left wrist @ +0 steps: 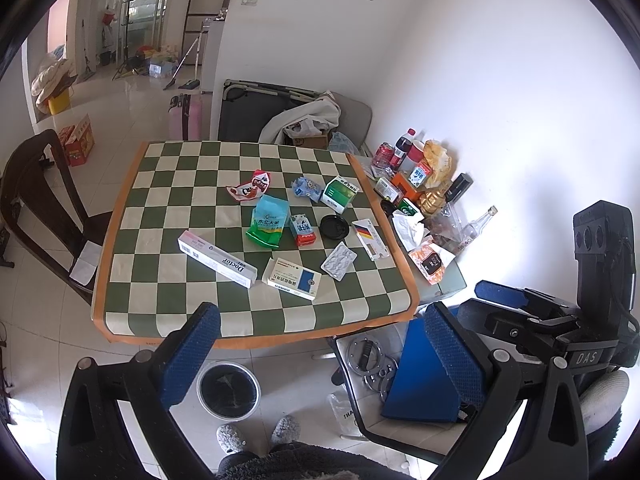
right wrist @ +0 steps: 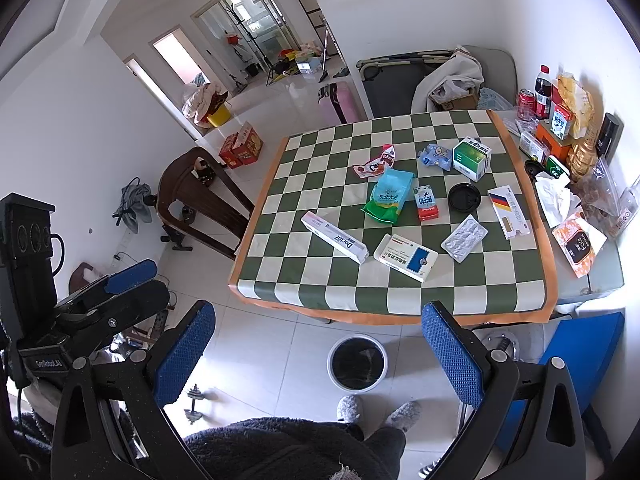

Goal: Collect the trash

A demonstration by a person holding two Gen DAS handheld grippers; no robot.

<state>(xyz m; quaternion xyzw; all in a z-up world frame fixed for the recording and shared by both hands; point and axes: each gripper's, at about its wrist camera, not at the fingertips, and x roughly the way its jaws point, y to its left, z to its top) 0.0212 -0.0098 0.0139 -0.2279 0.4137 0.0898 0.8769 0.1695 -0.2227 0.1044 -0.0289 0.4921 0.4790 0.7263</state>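
Observation:
Trash lies on a green-and-white checkered table [left wrist: 168,216] [right wrist: 320,280]: a long white Doctor box [left wrist: 217,259] [right wrist: 334,237], a white and blue medicine box [left wrist: 292,279] [right wrist: 405,257], a blister pack [left wrist: 339,261] [right wrist: 464,238], a green rice bag [left wrist: 268,221] [right wrist: 389,197], a small milk carton [left wrist: 302,230] [right wrist: 426,202], a black lid [left wrist: 335,226] [right wrist: 464,197], a green box [left wrist: 339,194] [right wrist: 472,159], and red [left wrist: 250,186] and blue [left wrist: 306,188] wrappers. A black-lined bin [left wrist: 228,390] [right wrist: 357,363] stands on the floor before the table. My left gripper [left wrist: 320,354] and right gripper [right wrist: 320,354] are open and empty, held above the floor short of the table's near edge.
A grey side table [left wrist: 448,280] [right wrist: 604,276] at the right carries bottles, cans and packets. A dark wooden chair [left wrist: 44,208] [right wrist: 200,200] stands left of the table. A blue-seated chair [left wrist: 424,376] [right wrist: 580,352] stands at the near right. My slippered feet [left wrist: 260,434] are by the bin.

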